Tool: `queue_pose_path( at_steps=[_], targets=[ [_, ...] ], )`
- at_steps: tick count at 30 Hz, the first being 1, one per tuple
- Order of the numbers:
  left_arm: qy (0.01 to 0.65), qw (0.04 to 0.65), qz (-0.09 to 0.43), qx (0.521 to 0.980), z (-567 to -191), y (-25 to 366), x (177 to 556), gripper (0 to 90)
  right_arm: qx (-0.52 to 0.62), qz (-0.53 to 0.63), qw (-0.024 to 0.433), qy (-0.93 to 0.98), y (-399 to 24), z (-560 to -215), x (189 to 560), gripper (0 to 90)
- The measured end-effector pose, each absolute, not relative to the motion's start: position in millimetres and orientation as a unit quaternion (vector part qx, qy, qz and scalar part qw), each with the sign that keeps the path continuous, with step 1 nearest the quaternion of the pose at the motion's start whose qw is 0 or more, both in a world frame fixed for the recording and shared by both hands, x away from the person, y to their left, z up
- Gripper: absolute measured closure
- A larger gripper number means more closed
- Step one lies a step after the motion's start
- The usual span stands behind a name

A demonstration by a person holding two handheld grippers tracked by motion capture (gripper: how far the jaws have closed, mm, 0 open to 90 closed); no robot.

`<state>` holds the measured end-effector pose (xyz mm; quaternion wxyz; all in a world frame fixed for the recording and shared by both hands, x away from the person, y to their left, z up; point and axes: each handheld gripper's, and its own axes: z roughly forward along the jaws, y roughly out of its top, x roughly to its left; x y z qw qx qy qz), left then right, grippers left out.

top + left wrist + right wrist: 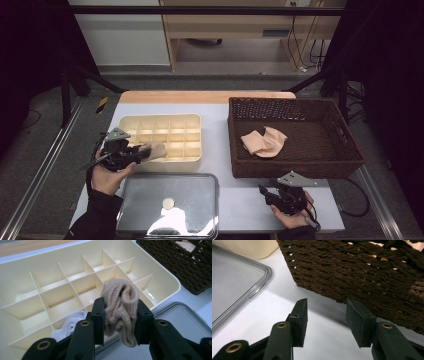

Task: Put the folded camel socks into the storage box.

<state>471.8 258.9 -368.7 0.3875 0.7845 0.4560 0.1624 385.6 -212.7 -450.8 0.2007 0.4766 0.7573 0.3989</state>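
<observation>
Near the left edge of the bench, the left gripper (pixel 131 151) holds a rolled beige sock (pixel 121 308) tightly between its fingers, above the front edge of the cream divided box (pixel 192 137). A white sock (pixel 71 323) lies in one front compartment. The clear lid (pixel 200 182) lies at the front edge. Near the front right corner, the right gripper (pixel 325 321) has its fingers apart and empty, just before the brown wicker basket (pixel 295 167).

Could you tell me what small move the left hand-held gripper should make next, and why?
Probably lower the rolled beige sock into an empty compartment of the cream divided box and then open. The left hand-held gripper clamps the sock over the box's near edge, a white sock already fills one near cell, and the cells beyond look empty.
</observation>
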Motion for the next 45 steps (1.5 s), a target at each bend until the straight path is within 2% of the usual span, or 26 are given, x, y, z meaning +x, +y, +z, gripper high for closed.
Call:
queue_pose_path(
  at_steps=[12,23,33,45],
  targets=[
    [0.467,0.335,0.143,0.806,-383.5,255.1,494.6,66.5,0.477,0.396,0.195,0.76,-211.8,-452.5,387.5,52.8],
    [0.46,0.299,0.156,0.821,-387.3,255.0,499.9,67.4,0.476,0.392,0.191,0.764,-211.4,-454.6,389.7,52.7],
    [0.432,0.266,0.146,0.849,-389.7,235.3,503.7,68.0,0.477,0.388,0.189,0.765,-210.5,-456.0,391.2,52.3],
    [0.437,0.246,0.12,0.857,-408.0,221.2,519.1,67.8,0.478,0.385,0.183,0.768,-209.0,-457.6,392.1,52.4]
  ],
)
